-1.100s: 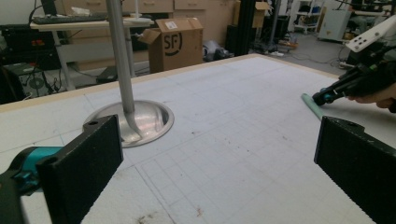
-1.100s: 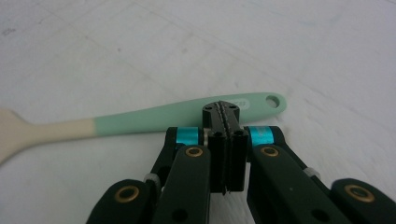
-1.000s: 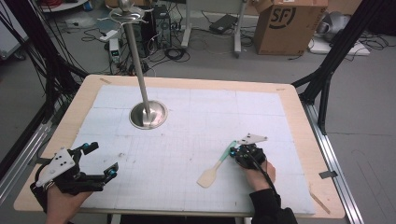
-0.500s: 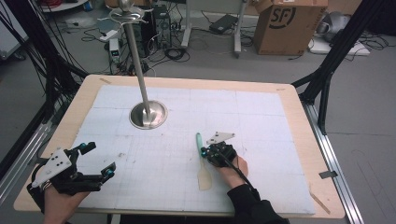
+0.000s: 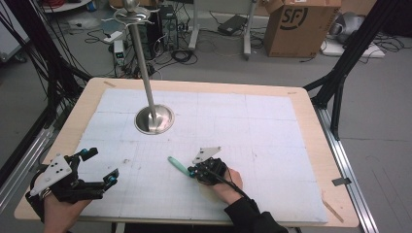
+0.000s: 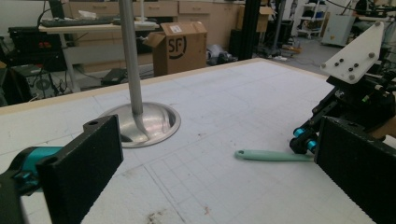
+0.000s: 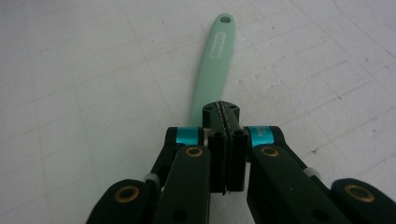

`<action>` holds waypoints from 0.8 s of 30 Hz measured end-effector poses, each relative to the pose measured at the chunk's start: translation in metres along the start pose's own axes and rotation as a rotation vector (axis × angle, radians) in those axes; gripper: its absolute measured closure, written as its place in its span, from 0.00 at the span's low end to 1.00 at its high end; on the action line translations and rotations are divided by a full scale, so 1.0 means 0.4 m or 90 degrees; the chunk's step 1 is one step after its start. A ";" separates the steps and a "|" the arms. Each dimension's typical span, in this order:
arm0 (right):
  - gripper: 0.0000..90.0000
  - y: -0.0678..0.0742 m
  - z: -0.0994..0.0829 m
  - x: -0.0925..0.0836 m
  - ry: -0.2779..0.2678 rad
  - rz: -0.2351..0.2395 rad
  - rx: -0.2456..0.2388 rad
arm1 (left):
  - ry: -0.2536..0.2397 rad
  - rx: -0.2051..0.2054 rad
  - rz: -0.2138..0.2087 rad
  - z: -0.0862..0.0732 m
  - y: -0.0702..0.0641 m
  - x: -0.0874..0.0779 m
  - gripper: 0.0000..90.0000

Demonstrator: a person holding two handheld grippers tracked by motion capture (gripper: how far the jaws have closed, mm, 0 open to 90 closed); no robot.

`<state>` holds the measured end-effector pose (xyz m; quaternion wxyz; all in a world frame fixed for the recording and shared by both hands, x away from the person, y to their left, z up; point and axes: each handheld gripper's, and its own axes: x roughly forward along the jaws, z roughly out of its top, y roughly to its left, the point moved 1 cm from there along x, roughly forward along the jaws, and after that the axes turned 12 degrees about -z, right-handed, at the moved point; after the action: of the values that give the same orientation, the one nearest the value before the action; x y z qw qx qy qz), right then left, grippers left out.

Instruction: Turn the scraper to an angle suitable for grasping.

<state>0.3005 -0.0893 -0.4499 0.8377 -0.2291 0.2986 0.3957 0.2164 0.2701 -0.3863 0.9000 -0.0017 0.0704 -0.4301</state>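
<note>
Right gripper [image 5: 192,171] clamped shut on mint-green spatula handle [image 7: 212,65]; left gripper [image 5: 99,167] wide open, empty. Pickup done; placement pending.

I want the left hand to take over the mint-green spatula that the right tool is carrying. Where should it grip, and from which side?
Probably the free end of the handle: the spatula sticks out of the shut right tool toward the table's left, its handle slim, flat and bare up to the hanging hole. The open left tool could come in from that left side, jaws closing across the handle's flat faces.
</note>
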 end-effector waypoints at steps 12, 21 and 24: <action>0.70 -0.002 -0.006 -0.096 -0.105 0.006 0.068 | -0.017 -0.004 0.002 0.010 0.014 -0.016 0.02; 0.31 -0.016 -0.036 -0.175 -0.141 0.019 0.120 | -0.020 0.000 -0.003 0.018 0.012 -0.016 0.02; 0.05 -0.012 -0.036 -0.182 -0.121 -0.003 0.129 | -0.019 0.000 -0.006 0.018 0.010 -0.018 0.02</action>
<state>0.2630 -0.1393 -0.4097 0.8821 -0.1057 0.2554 0.3815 0.2160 0.2779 -0.3784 0.8988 -0.0082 0.0567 -0.4346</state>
